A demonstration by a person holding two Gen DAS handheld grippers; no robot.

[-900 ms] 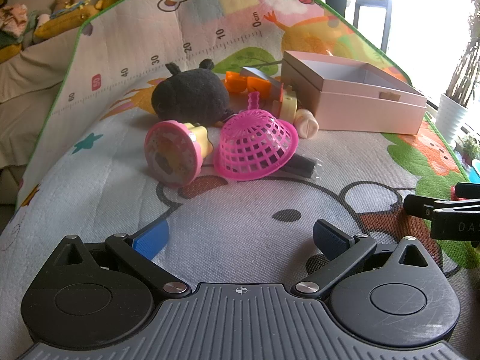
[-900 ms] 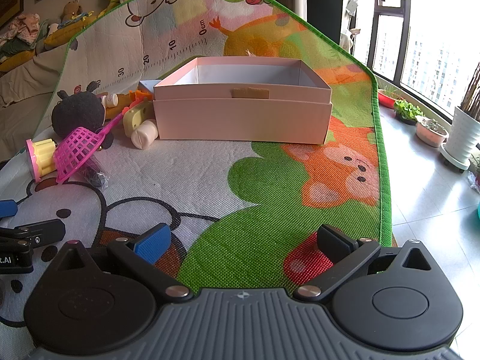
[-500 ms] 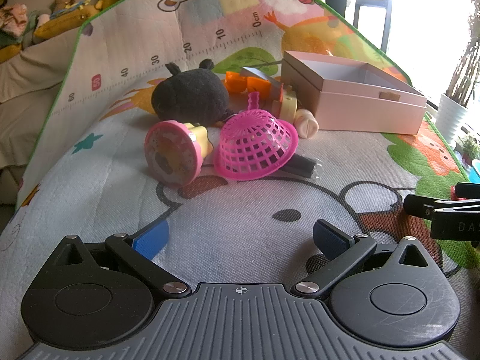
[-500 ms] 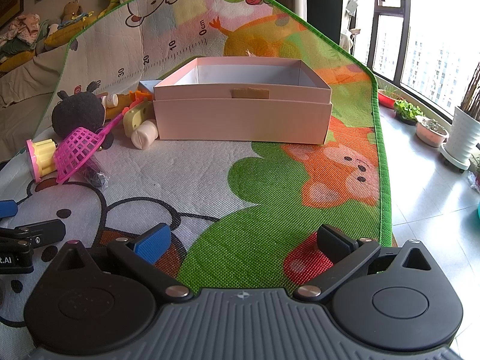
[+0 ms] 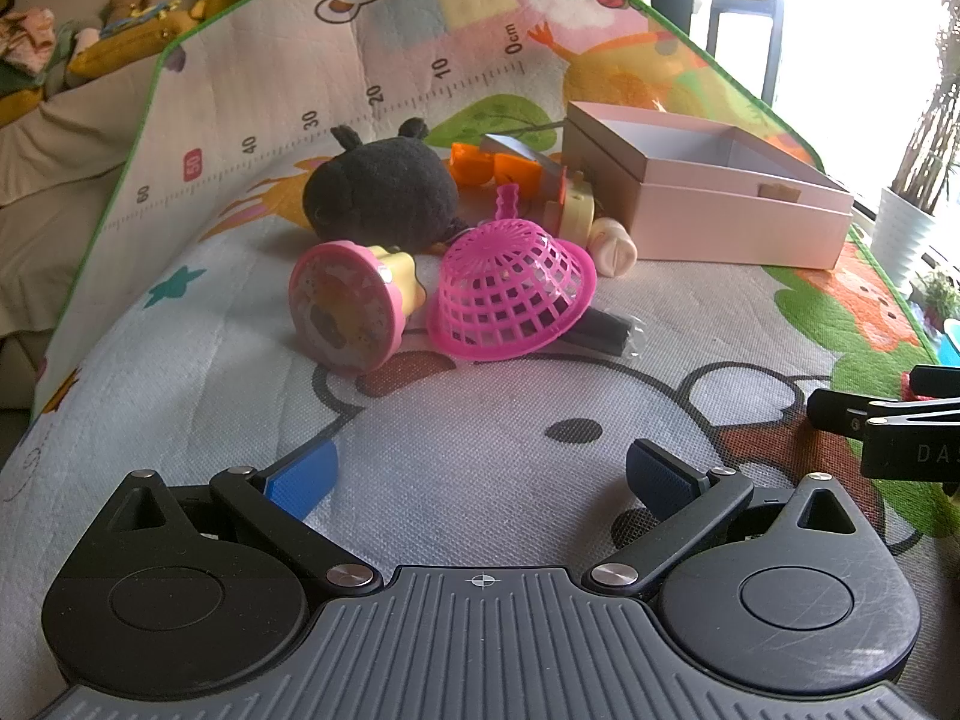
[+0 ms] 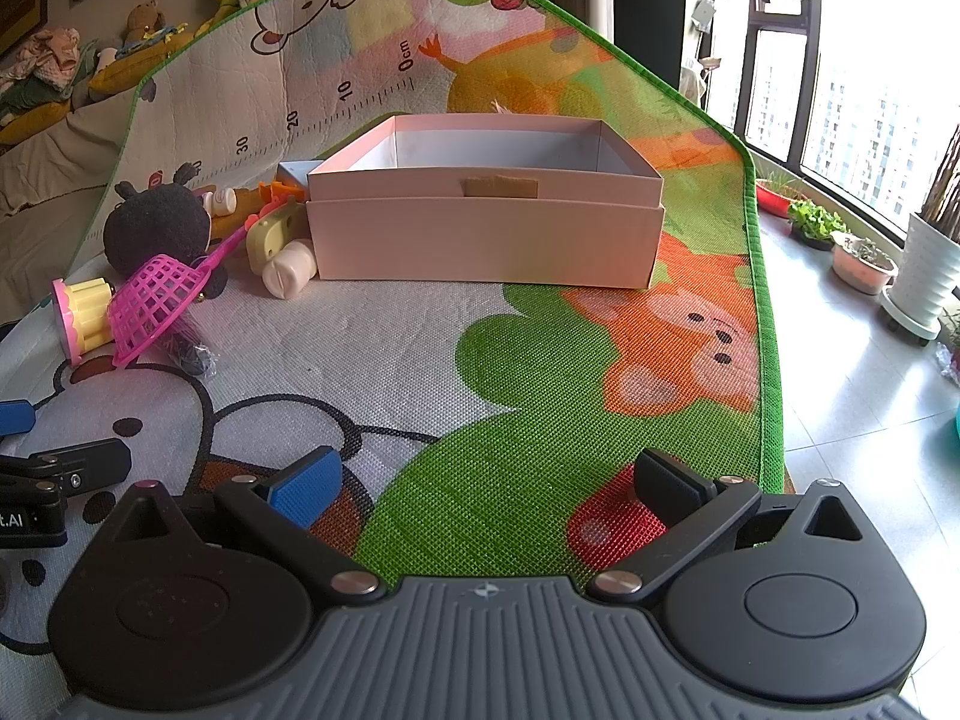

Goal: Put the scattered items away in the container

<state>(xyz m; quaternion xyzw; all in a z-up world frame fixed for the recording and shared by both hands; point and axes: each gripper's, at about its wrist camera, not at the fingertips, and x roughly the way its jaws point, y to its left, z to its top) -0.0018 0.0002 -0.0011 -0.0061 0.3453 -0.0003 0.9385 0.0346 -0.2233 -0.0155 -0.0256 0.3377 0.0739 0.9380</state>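
While both devices hang low over the play mat [image 6: 540, 420], neither touches any item. Pink box [image 6: 480, 234] stands open-topped at the far end of the mat, nothing visible inside. Black plush toy [image 5: 381, 192] lies left of the box, among the scattered pile. Pink mesh basket [image 5: 513, 294] rests tipped on its side in front of the plush, partly over a dark wrapped item [image 5: 606, 327]. Pink-rimmed round toy [image 5: 345, 306] lies on its side, just beside the basket. Cream cylindrical toy [image 5: 612, 249] sits near the box's front corner; orange pieces [image 5: 498, 168] lie behind it.

Left claw [image 5: 480, 474]: level, pointed at the pile, fingers spread wide, holding nothing, well short of the toys. Right claw [image 6: 486, 480]: level, pointed at the box, fingers equally wide apart, empty.
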